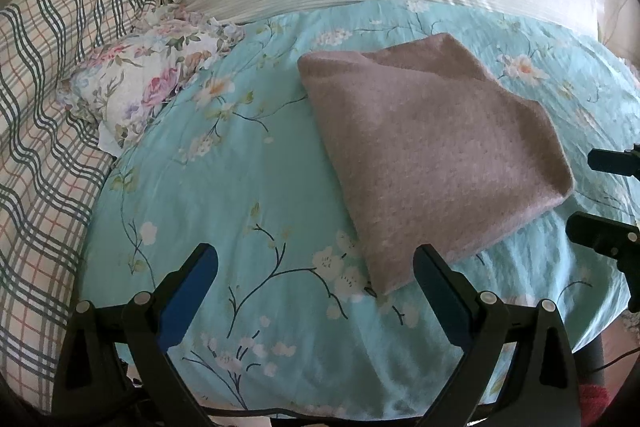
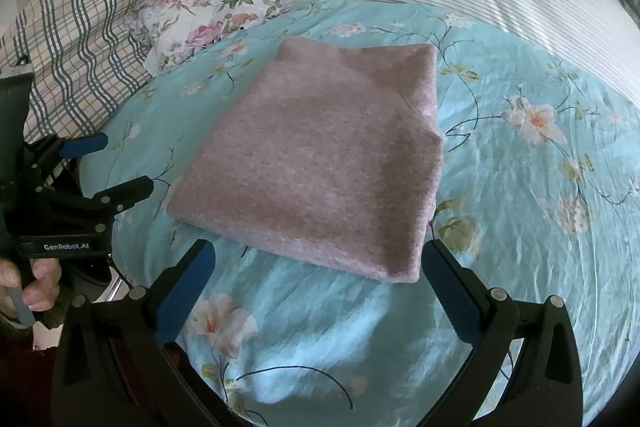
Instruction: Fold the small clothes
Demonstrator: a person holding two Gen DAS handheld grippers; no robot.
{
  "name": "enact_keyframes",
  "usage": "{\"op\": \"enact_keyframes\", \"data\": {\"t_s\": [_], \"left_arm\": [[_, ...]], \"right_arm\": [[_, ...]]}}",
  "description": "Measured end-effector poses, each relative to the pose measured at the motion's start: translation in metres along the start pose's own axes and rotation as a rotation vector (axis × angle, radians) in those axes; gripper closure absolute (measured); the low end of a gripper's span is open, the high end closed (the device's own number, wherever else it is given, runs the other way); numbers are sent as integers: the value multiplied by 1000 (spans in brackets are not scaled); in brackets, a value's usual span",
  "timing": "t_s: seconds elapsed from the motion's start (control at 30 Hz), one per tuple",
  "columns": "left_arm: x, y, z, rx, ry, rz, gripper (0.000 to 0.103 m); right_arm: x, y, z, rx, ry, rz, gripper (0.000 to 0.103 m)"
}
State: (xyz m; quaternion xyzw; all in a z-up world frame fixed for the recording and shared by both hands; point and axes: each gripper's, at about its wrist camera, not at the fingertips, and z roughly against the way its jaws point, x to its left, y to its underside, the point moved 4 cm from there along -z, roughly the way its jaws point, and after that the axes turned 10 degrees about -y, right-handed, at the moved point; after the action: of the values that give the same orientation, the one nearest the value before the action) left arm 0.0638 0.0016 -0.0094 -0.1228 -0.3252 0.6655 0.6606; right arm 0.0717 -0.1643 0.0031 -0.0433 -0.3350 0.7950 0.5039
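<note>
The pink garment lies on the bed, folded into a compact, roughly square packet of several layers, so the folding looks largely done. What may be left, by my reading, is a last tidy of the far corner, where an under-layer peeks out unevenly, or setting the packet aside. The cloth is a soft, nubbly knit of dusty pink with small raised dots, its near edges thick and rounded where the folds stack. It sits toward the middle of the turquoise flowered bedspread, well clear of the floral pillow and the plaid bedding at the bed's left edge. The left tool is spread wide and holds nothing; the right tool likewise gapes wide, empty, just short of the packet's near edge.
</note>
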Motion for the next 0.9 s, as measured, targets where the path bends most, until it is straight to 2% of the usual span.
{"op": "enact_keyframes", "data": {"t_s": [0.3, 0.5, 0.53, 0.57, 0.63, 0.73, 0.8, 0.83, 0.9], "left_arm": [[12, -20, -28, 40, 104, 81, 4], [20, -43, -55, 72, 157, 168, 4], [20, -47, -59, 73, 164, 179, 4], [20, -52, -63, 70, 172, 188, 4], [16, -62, -76, 81, 172, 192, 4], [10, -74, -94, 102, 165, 193, 4], [6, -80, -103, 112, 165, 193, 5], [5, -81, -107, 121, 160, 189, 5], [4, -82, -110, 124, 157, 192, 6]], "right_arm": [[-19, -27, -4, -44, -13, -16, 0], [-55, -64, -17, -125, -83, -127, 2], [-63, -70, -21, -132, -87, -154, 8], [-73, -78, -26, -139, -89, -186, 21], [-99, -94, -42, -137, -90, -263, 38], [-129, -111, -71, -107, -87, -350, 42], [-138, -117, -90, -76, -108, -369, 69], [-141, -121, -95, -75, -136, -392, 94], [-138, -126, -79, -161, -181, -393, 94]]}}
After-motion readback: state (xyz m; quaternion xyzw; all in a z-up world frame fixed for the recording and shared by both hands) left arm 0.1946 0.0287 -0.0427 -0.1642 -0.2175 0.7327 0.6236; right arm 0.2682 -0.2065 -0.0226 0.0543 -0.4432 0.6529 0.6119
